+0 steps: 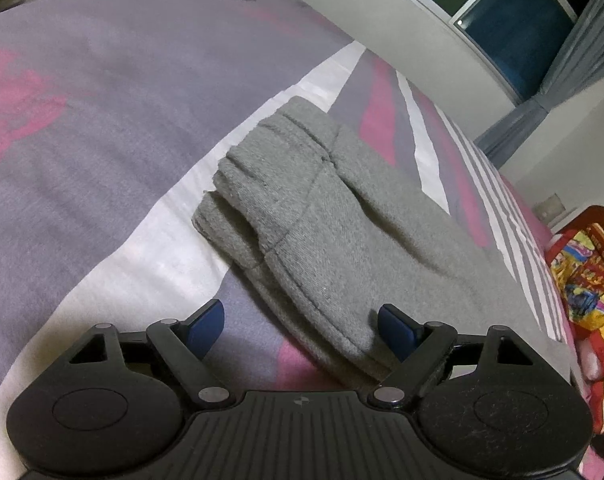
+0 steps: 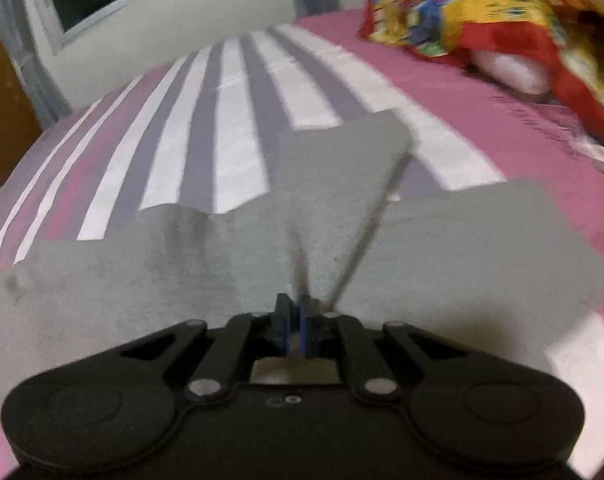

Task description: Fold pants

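Grey sweatpants (image 1: 321, 216) lie on the bed, partly folded, with the ribbed cuff ends stacked at the far left of the pile. My left gripper (image 1: 302, 330) is open, just above the bed; its right finger touches the near edge of the pants, and its left finger is over the bedsheet. In the right wrist view the pants (image 2: 230, 256) spread across the middle. My right gripper (image 2: 294, 306) is shut on a pinched fold of the grey fabric, which rises in a ridge away from the fingers. This view is blurred by motion.
The bedsheet (image 1: 102, 120) is grey-purple with pink and white stripes (image 2: 230, 128). A colourful red and yellow blanket (image 2: 501, 12) lies at the bed's far right, also seen in the left wrist view (image 1: 585, 280). A wall and dark window (image 1: 509, 28) stand beyond the bed.
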Demonstrator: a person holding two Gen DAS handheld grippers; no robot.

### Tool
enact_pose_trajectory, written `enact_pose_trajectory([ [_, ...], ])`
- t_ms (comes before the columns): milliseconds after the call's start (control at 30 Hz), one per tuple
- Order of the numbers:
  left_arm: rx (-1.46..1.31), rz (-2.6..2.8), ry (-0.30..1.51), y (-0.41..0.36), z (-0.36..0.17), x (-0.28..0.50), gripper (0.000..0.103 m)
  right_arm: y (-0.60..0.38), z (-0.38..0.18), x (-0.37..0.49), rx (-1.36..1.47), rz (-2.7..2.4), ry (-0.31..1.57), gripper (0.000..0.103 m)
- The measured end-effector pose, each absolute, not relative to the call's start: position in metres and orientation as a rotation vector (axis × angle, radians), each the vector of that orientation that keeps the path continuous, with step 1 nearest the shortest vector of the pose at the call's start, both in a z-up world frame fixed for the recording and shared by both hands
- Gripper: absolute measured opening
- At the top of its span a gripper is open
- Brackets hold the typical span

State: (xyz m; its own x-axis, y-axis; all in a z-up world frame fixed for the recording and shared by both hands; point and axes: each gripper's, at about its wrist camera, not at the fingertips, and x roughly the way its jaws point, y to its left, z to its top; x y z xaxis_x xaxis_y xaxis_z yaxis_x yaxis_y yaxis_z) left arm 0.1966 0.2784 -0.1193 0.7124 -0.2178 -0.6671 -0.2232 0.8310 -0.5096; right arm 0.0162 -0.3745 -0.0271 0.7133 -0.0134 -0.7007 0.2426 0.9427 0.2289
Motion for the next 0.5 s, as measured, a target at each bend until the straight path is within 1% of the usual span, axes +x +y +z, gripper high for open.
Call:
enact_pose_trajectory([
  [33,-0.591,-0.001,0.793,0.277,-0.119,0.197,0.084,-0.380,-0.034,0.010,0.325,-0.154,0.783,0.003],
  [67,-0.578,-0.004,0.795,0.276,-0.119,0.196,0.084,-0.385,-0.045,0.007,0.320,-0.186,0.825,0.000],
  [133,-0.574,-0.010,0.797,0.276,-0.119,0.196,0.084,-0.396,-0.059,0.005,0.332,-0.187,0.865,0.000],
  [167,-0.574,-0.011,0.798,0.276,-0.119,0.196,0.084,-0.399,-0.056,0.003,0.336,-0.183,0.838,0.007],
  [200,-0.574,-0.011,0.798,0.276,-0.118,0.196,0.084,-0.399,-0.049,0.002,0.314,-0.192,0.793,0.034],
  [233,-0.571,-0.010,0.799,0.275,-0.118,0.196,0.084,-0.395,-0.040,0.004,0.271,-0.189,0.749,0.041],
  [300,-0.564,-0.005,0.801,0.274,-0.118,0.197,0.084,-0.388,-0.026,0.017,0.213,-0.156,0.704,0.043],
  [367,-0.560,-0.002,0.801,0.272,-0.118,0.197,0.084,-0.380,-0.021,0.041,0.145,-0.127,0.702,0.046],
  [433,-0.558,-0.004,0.802,0.272,-0.118,0.196,0.084,-0.372,-0.026,0.069,0.044,-0.135,0.772,0.043],
  [500,-0.561,-0.007,0.804,0.273,-0.117,0.196,0.084,-0.371,-0.019,0.076,0.009,-0.141,0.739,0.045],
])
